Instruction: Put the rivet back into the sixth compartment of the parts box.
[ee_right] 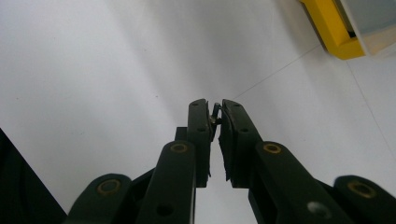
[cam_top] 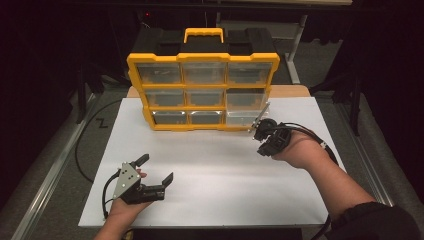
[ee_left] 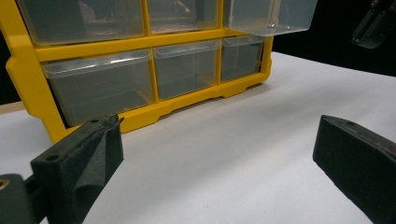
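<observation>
R gripper (ee_right: pixel 215 114) pinches a small metal bit (ee_right: pixel 215 113) just in front of yellow organizer (cam_top: pixel 202 59) w/ clear drawers; mid-right drawer (ee_left: pixel 268 16) pulled out. Contents unclear. L gripper (cam_top: pixel 156 170) jaws apart.

— What are the hands doing?
— The left gripper (cam_top: pixel 155 170) is resting low with its jaws standing wide apart.
— And opposite it?
— The right gripper (ee_right: pixel 214 114) is pinching something small and dark, the forearm reaching in behind it.
</observation>
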Demonstrator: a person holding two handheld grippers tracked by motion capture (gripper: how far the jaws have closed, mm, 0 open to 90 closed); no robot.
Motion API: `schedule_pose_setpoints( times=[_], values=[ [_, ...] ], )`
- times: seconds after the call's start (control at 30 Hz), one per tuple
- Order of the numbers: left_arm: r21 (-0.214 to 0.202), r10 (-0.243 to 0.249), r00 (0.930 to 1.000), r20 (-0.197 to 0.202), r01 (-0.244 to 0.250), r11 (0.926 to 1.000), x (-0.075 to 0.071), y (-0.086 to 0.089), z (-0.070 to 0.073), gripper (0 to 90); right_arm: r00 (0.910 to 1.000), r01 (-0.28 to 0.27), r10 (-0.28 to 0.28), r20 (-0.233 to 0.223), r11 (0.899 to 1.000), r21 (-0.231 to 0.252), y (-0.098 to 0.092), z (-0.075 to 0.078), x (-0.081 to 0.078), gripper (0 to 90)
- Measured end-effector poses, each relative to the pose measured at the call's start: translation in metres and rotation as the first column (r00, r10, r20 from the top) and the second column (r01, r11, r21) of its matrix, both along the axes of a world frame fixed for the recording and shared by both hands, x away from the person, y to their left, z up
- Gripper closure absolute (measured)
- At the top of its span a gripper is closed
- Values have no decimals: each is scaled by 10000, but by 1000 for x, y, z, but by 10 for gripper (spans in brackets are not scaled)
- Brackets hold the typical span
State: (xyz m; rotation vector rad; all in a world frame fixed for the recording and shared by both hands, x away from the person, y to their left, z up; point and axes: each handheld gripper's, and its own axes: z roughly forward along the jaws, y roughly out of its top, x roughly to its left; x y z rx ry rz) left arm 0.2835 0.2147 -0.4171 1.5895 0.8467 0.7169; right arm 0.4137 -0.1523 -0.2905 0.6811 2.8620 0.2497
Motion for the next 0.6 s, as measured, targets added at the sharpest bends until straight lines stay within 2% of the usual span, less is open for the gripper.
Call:
schedule_pose_setpoints(
  times=[0.6],
  values=[
    [-12,-14,10000,13,14,10000,0,0,0,23,9999,-73,74,88,10000,-41,5,19,1,848]
  ],
)
